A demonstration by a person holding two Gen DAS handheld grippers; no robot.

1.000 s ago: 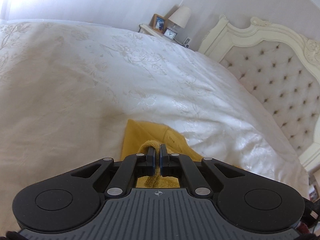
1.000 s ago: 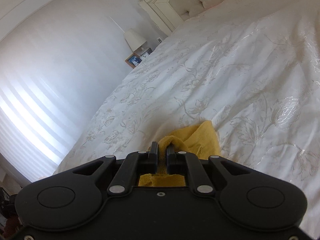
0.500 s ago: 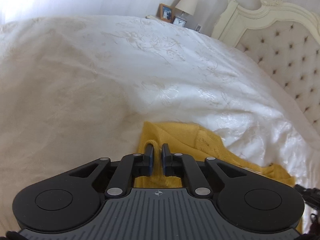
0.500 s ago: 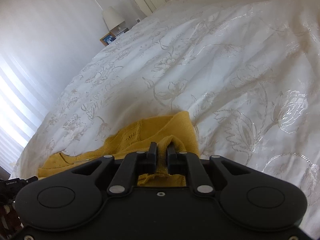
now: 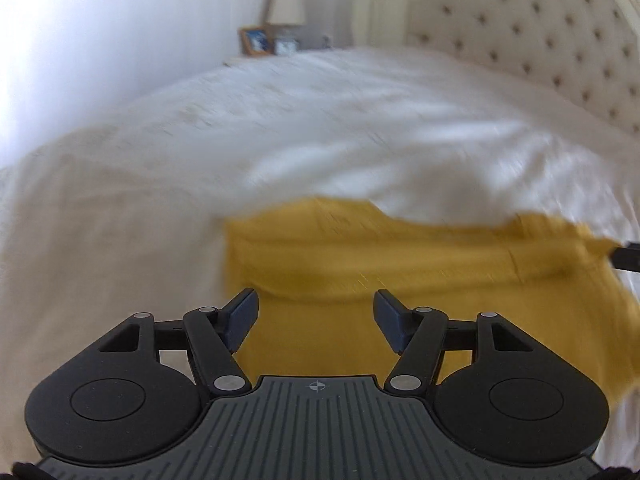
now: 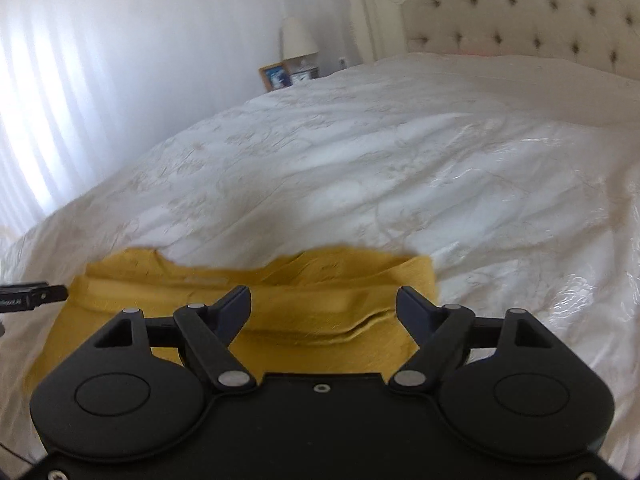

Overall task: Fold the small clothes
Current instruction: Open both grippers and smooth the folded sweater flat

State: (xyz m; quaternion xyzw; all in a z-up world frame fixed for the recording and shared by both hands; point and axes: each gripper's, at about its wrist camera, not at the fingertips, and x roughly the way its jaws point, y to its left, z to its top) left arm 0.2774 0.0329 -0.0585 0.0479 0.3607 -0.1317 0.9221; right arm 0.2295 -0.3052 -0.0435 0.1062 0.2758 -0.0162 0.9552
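left wrist view: the left gripper (image 5: 315, 316) has just spread its jaws, nothing pinched; the right gripper (image 6: 323, 312) likewise. the yellow garment (image 5: 400, 264) lies folded on the white bedspread (image 6: 360, 168) below both.

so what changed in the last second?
Both grippers let go: the left gripper and right gripper were each pinching the yellow garment; their jaws have just been opening and now stand clear of it. The garment lies spread on the bedspread, folded edge across. The bed itself is unchanged.
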